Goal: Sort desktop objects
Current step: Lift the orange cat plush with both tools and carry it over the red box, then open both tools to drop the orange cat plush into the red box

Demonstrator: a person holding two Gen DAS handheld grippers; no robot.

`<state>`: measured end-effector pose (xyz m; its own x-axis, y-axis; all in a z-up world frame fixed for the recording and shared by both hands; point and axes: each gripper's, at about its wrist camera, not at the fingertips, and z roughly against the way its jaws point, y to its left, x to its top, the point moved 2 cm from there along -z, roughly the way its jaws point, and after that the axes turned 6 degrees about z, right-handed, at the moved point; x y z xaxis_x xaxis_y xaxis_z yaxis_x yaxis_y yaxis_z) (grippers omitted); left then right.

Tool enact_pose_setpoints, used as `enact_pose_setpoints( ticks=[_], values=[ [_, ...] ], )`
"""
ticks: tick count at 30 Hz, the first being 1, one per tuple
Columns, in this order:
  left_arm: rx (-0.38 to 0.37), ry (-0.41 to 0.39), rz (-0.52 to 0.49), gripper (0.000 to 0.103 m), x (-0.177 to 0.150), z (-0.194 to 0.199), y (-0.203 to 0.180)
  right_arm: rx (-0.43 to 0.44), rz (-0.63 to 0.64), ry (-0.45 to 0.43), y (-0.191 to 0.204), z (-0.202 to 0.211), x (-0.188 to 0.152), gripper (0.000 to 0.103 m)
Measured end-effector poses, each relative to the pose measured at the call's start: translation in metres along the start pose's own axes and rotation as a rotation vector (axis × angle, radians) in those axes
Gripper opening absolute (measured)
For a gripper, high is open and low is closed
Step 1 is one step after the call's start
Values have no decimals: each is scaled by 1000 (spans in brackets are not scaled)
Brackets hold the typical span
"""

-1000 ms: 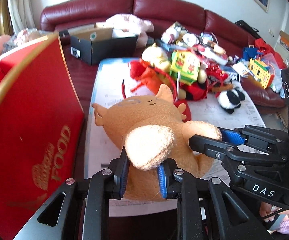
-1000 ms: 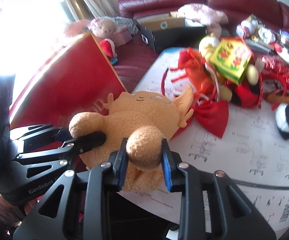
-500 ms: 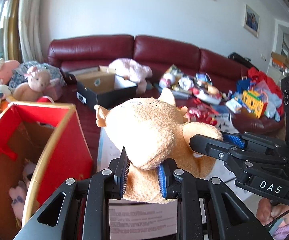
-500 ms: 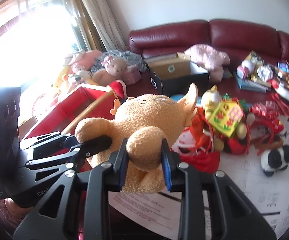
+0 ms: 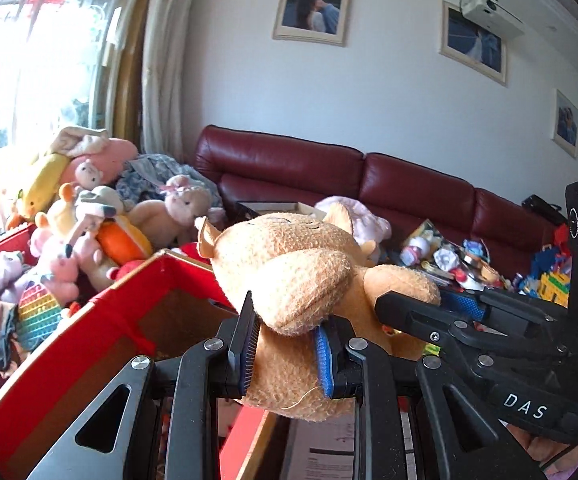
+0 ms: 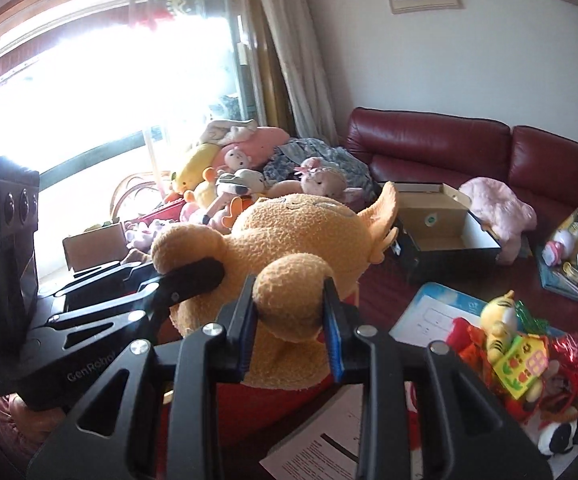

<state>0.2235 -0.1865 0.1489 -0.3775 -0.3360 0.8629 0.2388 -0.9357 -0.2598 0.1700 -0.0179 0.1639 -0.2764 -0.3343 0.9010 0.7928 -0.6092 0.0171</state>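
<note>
An orange plush toy (image 5: 289, 264) with small ears hangs in the air, held by both grippers. My left gripper (image 5: 287, 340) is shut on one of its round feet. My right gripper (image 6: 291, 320) is shut on the other foot; in the left wrist view it reaches in from the right as the right gripper (image 5: 429, 308). The plush (image 6: 301, 236) hovers above the rim of a red cardboard box (image 5: 89, 344), whose brown inside shows below left. In the right wrist view the left gripper (image 6: 185, 280) clamps the toy from the left.
A heap of plush toys (image 5: 89, 220) lies left of the red box by the window. An open shoebox (image 6: 441, 232) and a pink plush (image 6: 497, 208) sit before the dark red sofa (image 5: 409, 188). Small toys (image 6: 521, 352) and paper sheets (image 6: 321, 452) cover the table at right.
Both grippers have lifted the orange plush up off the table and carried it left toward the red box. The views now look higher, showing the wall and window.
</note>
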Motion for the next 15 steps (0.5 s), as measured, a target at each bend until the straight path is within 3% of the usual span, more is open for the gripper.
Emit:
enact_pose_setpoints(
  ticks=[8,14,15],
  values=[
    [112,99,69,25,-13,-40,57,91,58,100,33,-81,15,30],
    [142,271,148,25,-45,-78,77,105,-37,222,5,-125,-12,43],
    [141,293,157,25,-49,-82,79,101,-50,224,0,-125,-16,51]
  ],
)
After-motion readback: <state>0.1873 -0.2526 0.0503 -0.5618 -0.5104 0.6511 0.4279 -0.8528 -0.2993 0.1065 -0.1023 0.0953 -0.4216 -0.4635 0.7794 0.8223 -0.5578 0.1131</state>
